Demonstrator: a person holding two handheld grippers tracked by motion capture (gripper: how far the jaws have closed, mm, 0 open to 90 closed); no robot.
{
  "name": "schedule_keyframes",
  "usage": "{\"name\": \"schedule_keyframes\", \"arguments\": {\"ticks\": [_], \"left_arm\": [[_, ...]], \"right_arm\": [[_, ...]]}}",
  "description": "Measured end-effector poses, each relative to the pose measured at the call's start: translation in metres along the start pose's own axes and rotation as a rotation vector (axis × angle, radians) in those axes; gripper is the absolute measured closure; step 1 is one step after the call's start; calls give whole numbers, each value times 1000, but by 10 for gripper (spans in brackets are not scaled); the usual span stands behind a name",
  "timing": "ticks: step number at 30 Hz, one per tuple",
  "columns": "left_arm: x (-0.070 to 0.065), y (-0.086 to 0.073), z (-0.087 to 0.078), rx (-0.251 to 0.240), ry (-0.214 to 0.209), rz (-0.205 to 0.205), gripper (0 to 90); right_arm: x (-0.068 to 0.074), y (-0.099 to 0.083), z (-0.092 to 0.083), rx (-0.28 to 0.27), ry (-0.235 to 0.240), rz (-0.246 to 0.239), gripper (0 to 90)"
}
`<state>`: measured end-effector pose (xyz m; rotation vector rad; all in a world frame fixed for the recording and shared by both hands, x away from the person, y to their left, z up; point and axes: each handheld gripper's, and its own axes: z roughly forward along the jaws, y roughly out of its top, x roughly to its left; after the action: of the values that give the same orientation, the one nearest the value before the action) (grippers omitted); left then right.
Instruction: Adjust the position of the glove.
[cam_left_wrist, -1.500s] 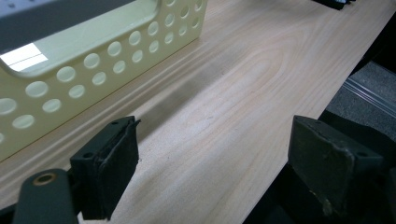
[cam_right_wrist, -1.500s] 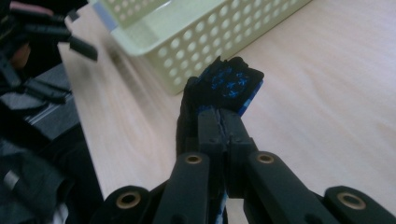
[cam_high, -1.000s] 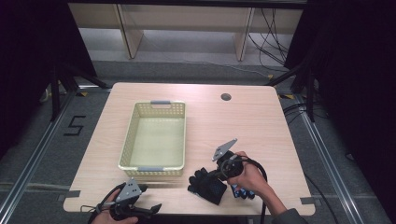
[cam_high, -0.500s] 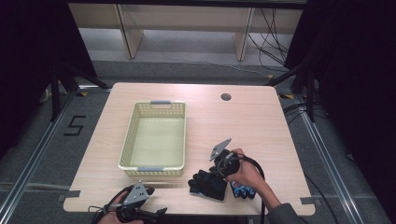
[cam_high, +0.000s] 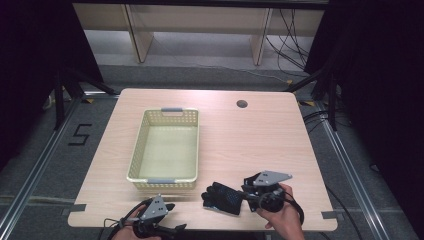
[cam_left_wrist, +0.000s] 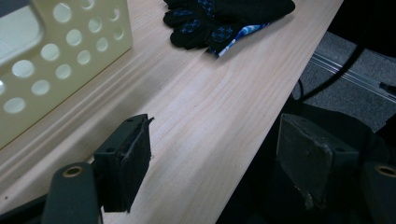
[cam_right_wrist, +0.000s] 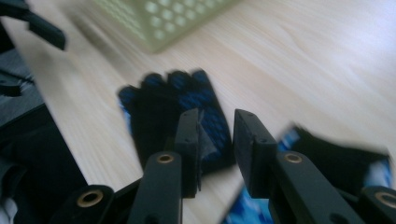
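A black fabric glove with blue grip dots (cam_high: 223, 197) is laid lengthwise left-right at lower centre, fingertips pointing left. The right gripper (cam_right_wrist: 215, 140), jaws just opening, is parted above it with nothing clamped; the left gripper (cam_left_wrist: 219, 163), jaws just narrowing, is held open and empty.

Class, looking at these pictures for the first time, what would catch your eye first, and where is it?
The pale yellow perforated plastic basket stands empty at the middle left of the light wooden table. Near the front edge lie black fabric gloves with blue dotted palms, just ahead of the right hand-held gripper, whose jaws stand slightly apart with nothing clamped.
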<state>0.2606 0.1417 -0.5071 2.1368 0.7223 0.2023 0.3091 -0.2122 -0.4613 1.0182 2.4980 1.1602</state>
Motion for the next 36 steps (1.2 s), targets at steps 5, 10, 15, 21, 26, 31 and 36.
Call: {"name": "schedule_keyframes", "arguments": {"ticks": [5,10,15,21,26,31,36], "left_arm": [[0,-2,-3,21,13,2,247],[0,-4,-5,-3,9,-35,241],[3,-4,-8,33,7,-4,239],[1,-5,-5,2,8,-24,238],[2,-4,-5,8,13,-8,239],[2,-5,-4,10,10,-37,238],[3,-5,-4,13,11,-28,238]], "right_arm": [[-17,-17,-19,12,-166,93,694],[-27,-27,-25,26,-193,104,700],[-30,-33,-29,60,-219,99,844],[-32,-39,-28,96,-225,53,900],[-47,-25,-17,99,-230,2,900],[-62,-8,1,83,-212,-21,900],[-70,8,16,110,-210,-36,900]]}}
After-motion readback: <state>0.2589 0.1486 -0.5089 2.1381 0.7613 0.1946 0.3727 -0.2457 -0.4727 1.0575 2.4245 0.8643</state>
